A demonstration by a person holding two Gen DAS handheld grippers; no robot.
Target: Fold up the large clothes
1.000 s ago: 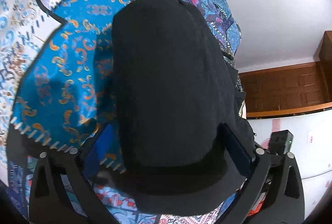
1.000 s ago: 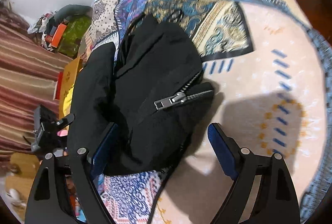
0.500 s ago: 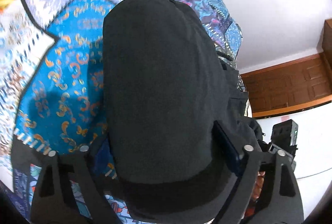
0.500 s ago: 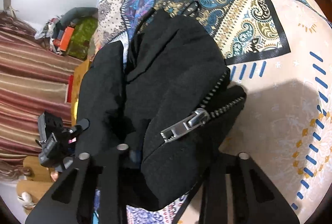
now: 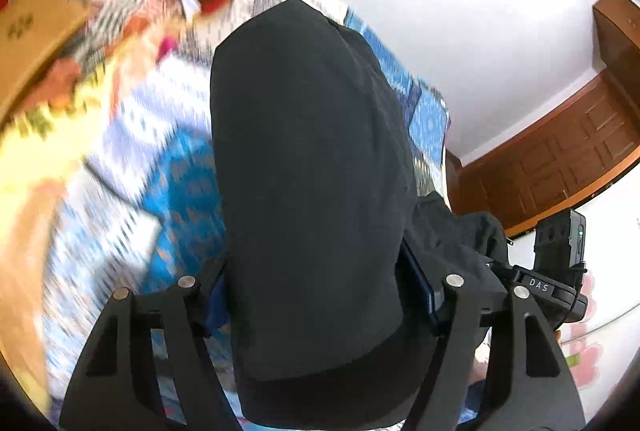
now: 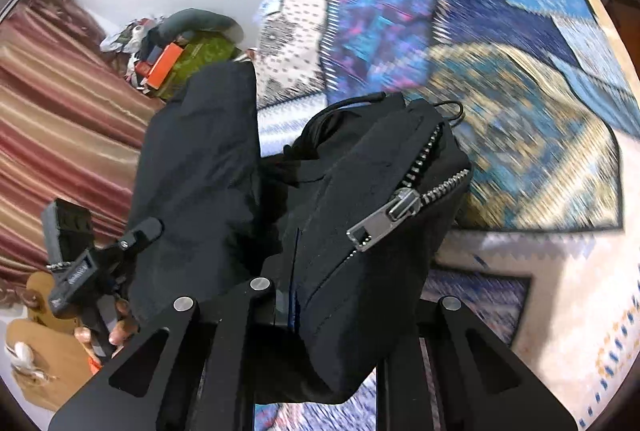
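Left wrist view: my left claw is clenched on the black jacket, which rises toward twelve o'clock over the blurred quilt.

Right wrist view: my right claw grasps the jacket beside its zipper; quilt lies at two o'clock.

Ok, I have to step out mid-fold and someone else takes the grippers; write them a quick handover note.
Left gripper: shut on the black jacket, a broad fold bunched between the fingers.
Right gripper: shut on the same jacket's zipper edge.
The jacket is held up above the patterned bedspread, hanging between both grippers.
Done: both edges gripped and raised.
Left: probably lay it down folded and smooth it; the folds so far can't be judged.
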